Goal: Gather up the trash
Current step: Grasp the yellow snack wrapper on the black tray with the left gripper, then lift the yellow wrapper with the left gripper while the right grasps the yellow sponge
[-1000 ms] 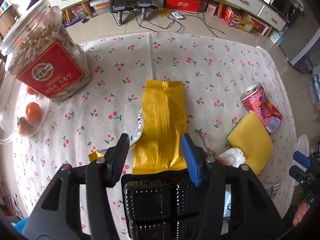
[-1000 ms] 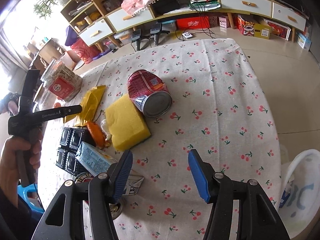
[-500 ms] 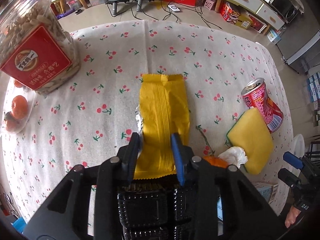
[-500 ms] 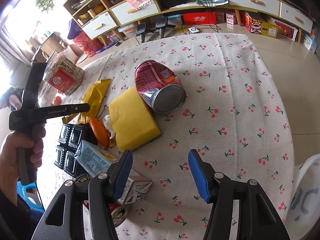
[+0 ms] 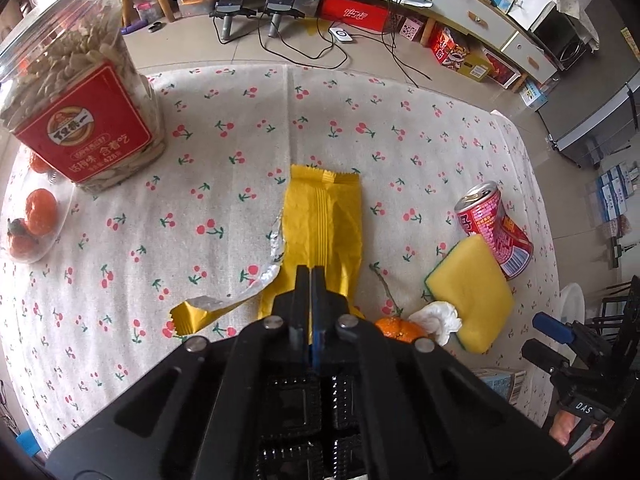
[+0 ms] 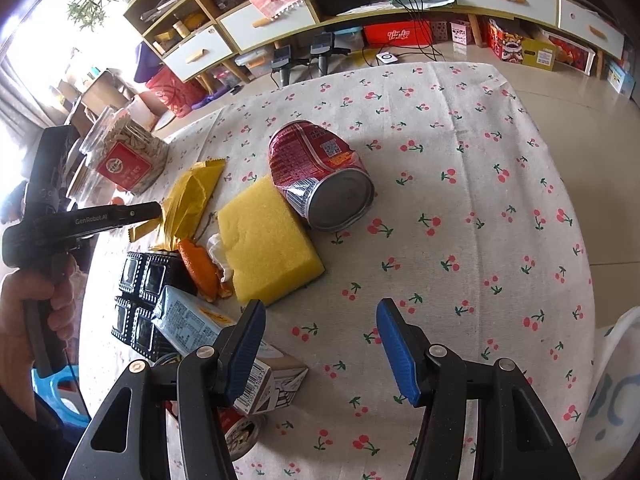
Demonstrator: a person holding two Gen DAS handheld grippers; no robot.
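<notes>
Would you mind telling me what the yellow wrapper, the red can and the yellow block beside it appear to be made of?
Yellow wrapper: thin foil-lined plastic film, by the look; its torn edge shows a crinkled silver inside.
Red can: metal, probably aluminium or tin; printed glossy wall, bare shiny silver end.
Yellow block: soft foam sponge; matte, finely porous surface, with a dark layer on one face, likely a scouring pad.

My left camera looks down close at the yellow wrapper (image 5: pixel 324 224); my right camera sees it too, farther off (image 6: pixel 192 196).
</notes>
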